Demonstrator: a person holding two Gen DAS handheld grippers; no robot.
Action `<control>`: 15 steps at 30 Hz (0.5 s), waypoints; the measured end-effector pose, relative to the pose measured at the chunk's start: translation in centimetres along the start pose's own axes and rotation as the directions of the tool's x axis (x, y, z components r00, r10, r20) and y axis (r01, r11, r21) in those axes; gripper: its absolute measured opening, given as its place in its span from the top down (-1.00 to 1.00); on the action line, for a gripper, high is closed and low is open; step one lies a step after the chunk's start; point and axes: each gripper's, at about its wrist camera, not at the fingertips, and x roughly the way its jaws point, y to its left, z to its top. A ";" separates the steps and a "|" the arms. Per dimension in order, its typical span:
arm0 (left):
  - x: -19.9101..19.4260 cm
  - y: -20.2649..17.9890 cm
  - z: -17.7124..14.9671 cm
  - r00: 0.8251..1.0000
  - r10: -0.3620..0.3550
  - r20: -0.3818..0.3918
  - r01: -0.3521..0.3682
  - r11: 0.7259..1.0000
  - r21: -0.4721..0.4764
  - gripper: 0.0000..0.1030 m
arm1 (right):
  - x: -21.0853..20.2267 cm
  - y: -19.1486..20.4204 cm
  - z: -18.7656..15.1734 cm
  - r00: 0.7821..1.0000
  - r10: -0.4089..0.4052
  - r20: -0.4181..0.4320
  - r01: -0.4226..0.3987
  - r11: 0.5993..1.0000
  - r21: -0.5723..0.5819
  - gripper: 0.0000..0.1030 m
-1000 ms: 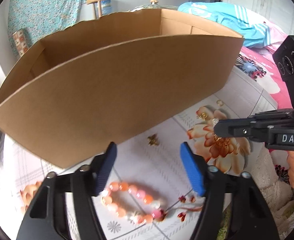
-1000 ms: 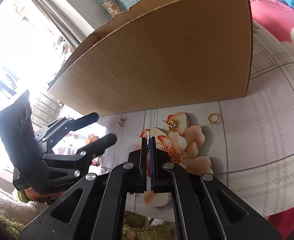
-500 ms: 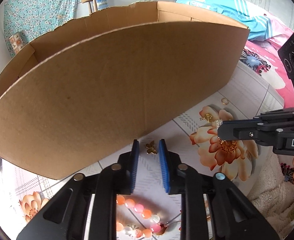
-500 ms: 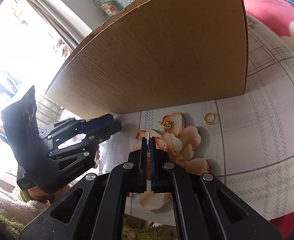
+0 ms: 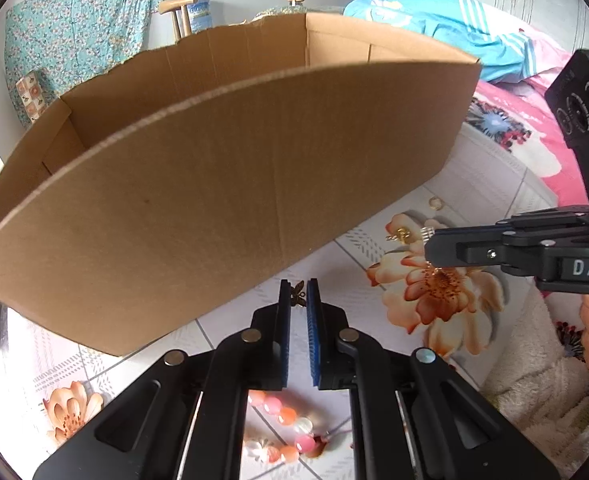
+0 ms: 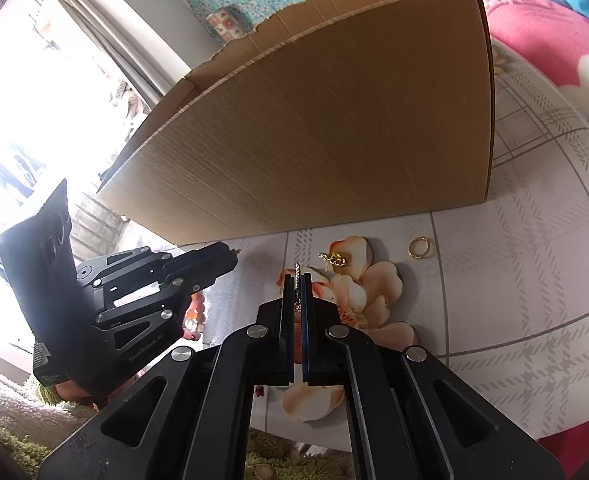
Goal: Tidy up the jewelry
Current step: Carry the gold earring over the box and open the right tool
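Left gripper point(image 5: 299, 294), wide apart a second ago above the string of orange and pink beads point(image 5: 284, 420), now closed to a narrow gap around the small bronze butterfly-shaped charm point(image 5: 297, 295) on the floral-print vinyl tabletop point(image 5: 374, 256), just in front of the near wall of the open brown cardboard box point(image 5: 230, 184); blue pads hard against the charm's wings on either side, so a grip apparently just made; charm not yet lifted, seemingly flat on the cloth with wings spread crosswise between the jaws, too small to give any clearer long axis; bead string left behind, lying beneath the gripper's body; right gripper point(image 6: 297, 280) unchanged over the same second, jaws nearly together and clamped on a thin silver rhinestone-set bar piece point(image 6: 297, 276), held just above the printed orange flower; bar's long axis running along the fingers, its tip poking out past the fingertips toward the box wall, a fine chain or tail hanging down between the pads; meaning for the task: both grippers probably loaded, each with one piece, the likely next move a lift over the box rim and a release inside; still loose on the tabletop, a gold chain-link earring point(image 6: 333, 259) and a plain gold ring point(image 6: 419, 247), both near the box's front wall and well to the right of the charm.
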 end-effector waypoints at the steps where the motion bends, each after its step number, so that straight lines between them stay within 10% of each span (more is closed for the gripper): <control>1: -0.4 0.1 -0.1 1.000 -0.003 0.004 0.003 1.000 -0.001 0.86 | -0.2 0.2 -0.1 1.000 0.001 0.004 -0.001 1.000 -0.005 0.98; 15: -10.7 1.5 4.5 0.962 -0.149 0.228 0.149 0.989 0.020 0.86 | -7.6 4.5 4.2 0.976 0.128 0.175 -0.102 0.983 -0.152 0.99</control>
